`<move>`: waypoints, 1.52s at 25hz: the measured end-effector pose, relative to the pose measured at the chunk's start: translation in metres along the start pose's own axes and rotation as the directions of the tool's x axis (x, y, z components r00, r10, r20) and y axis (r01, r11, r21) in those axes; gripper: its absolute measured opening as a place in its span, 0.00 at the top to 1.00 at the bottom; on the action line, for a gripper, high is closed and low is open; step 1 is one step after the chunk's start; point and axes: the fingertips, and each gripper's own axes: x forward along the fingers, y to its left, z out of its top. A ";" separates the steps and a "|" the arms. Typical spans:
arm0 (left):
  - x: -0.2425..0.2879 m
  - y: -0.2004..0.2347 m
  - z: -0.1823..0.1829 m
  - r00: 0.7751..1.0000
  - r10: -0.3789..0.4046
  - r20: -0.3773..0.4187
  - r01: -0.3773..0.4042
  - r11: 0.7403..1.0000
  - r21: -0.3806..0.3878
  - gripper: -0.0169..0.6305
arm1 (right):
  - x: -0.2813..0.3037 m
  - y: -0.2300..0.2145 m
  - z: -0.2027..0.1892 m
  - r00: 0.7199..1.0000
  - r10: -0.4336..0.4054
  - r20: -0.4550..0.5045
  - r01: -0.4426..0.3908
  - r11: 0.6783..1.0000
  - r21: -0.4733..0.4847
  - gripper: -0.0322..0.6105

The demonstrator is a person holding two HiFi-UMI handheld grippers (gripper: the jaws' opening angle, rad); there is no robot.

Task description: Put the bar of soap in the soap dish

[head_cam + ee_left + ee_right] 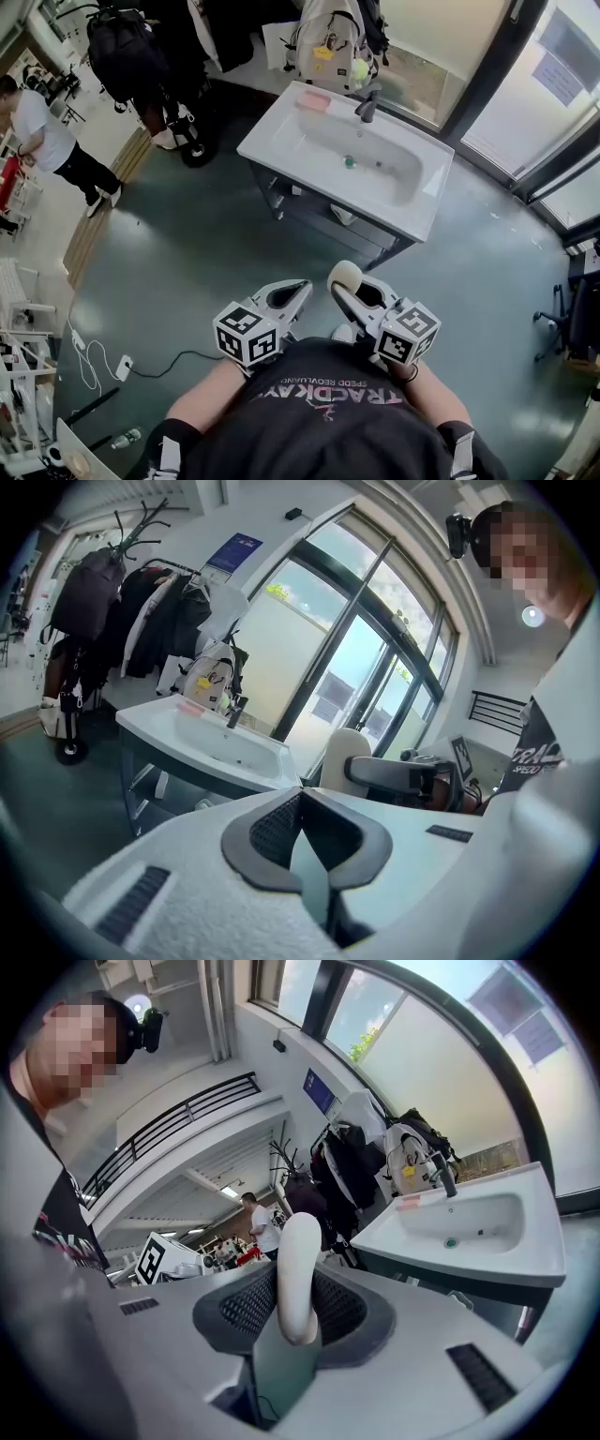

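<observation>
View from a head camera looking steeply down at a person standing on a dark green floor (187, 244), holding two white grippers close to the chest. The right gripper (349, 286) is clenched on a cream bar of soap (345, 277). In the right gripper view the soap stands upright between the dark ribbed pads, its rounded end rising above them. The left gripper (298, 287) sits just beside the right one, and its jaws are closed tip to tip with nothing between them. Both grippers point toward a white sink (272, 141) on a dark frame, which is well apart from them across open floor. A dark faucet (367, 108) stands at the sink's far edge. Just left of the faucet, on the rim, lies a small pink item (314, 101), possibly the soap dish, though it is too small to be sure. A pale backpack (333, 37) hangs behind the sink. Another person in a white shirt (42, 136) stands at the far left.
</observation>
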 end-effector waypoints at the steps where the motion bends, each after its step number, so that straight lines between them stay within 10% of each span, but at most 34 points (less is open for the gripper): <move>1: -0.001 0.000 0.000 1.000 0.001 0.001 -0.001 1.000 0.000 0.96 | 0.000 0.001 0.000 1.000 0.004 0.003 -0.004 1.000 -0.002 0.78; 38: -0.043 0.085 0.036 1.000 -0.007 0.017 0.007 1.000 0.006 0.96 | 0.080 0.012 0.000 0.997 -0.072 0.021 0.072 0.997 0.024 0.78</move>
